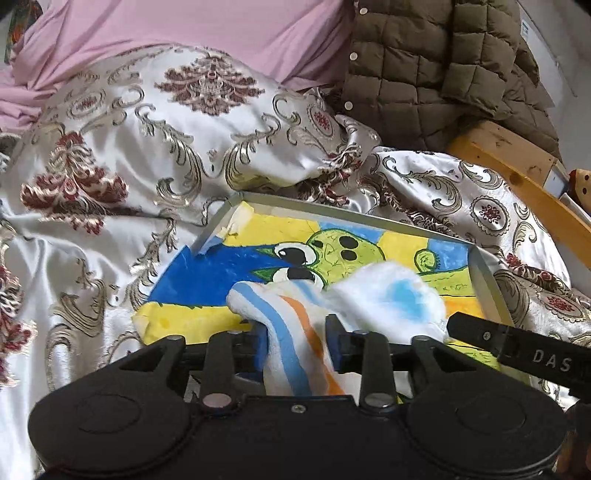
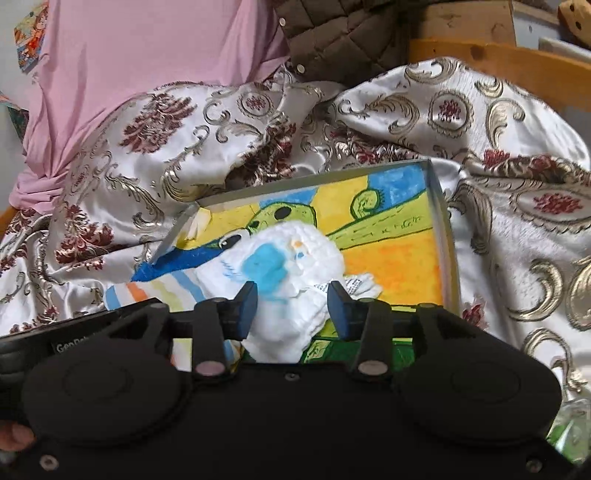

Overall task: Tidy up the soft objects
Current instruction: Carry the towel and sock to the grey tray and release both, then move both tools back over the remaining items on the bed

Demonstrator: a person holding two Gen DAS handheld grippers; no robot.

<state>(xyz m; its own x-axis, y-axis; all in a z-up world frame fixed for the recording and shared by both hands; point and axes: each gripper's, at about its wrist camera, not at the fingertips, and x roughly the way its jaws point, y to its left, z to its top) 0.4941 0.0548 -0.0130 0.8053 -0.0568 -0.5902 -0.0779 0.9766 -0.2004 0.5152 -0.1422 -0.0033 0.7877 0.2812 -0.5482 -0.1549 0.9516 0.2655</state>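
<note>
left wrist — left gripper (image 1: 295, 334) jaws parted, striped end of the towel (image 1: 291, 332) lying loose between them, over the painted tray (image 1: 484, 275) | right wrist — right gripper (image 2: 291, 304) jaws parted around the towel's white bunched end, pads not pressing it, tray on patterned satin bedspread (image 2: 517, 236)

quilted brown jacket (image 1: 436, 62): upper right, snap buttons along its edge | pink fabric (image 1: 184, 29): across the top, behind the bedding | wooden frame (image 1: 517, 173): right edge, below the jacket | colourful patterned item (image 2: 31, 40): upper left corner, too small to identify
</note>
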